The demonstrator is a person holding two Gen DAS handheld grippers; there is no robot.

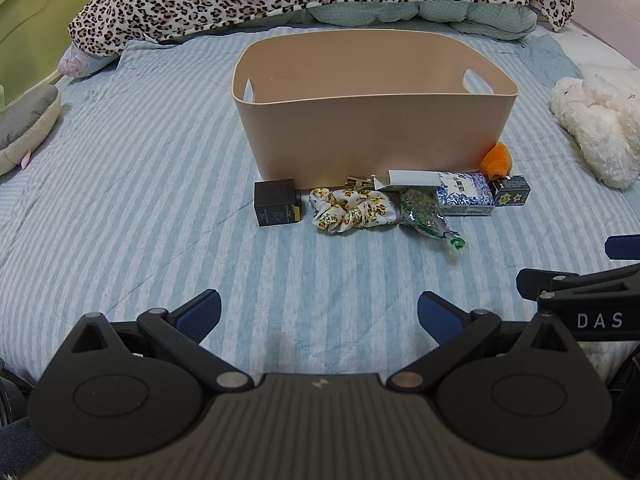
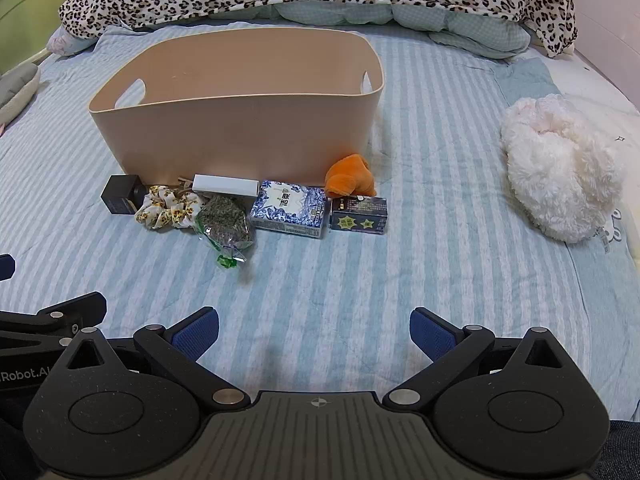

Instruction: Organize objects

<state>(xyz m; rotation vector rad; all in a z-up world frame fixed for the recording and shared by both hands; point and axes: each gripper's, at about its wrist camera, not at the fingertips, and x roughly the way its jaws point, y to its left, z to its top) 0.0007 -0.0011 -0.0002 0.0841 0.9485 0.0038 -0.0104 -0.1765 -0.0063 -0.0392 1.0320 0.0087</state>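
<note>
Left wrist view, keys (image 1: pixel 357 182) half hidden behind scrunchie (image 1: pixel 352 208), bin (image 1: pixel 372 136) floor unseen, both tongs (image 1: pixel 319 316) (image 2: pixel 315 332) released.

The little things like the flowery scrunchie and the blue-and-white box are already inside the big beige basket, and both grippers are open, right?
Not quite. The flowery fabric scrunchie and the blue-and-white patterned box lie on the striped bedsheet in front of the big beige plastic basket, not inside it, as the left wrist view shows. The left gripper and right gripper are indeed open.
</note>
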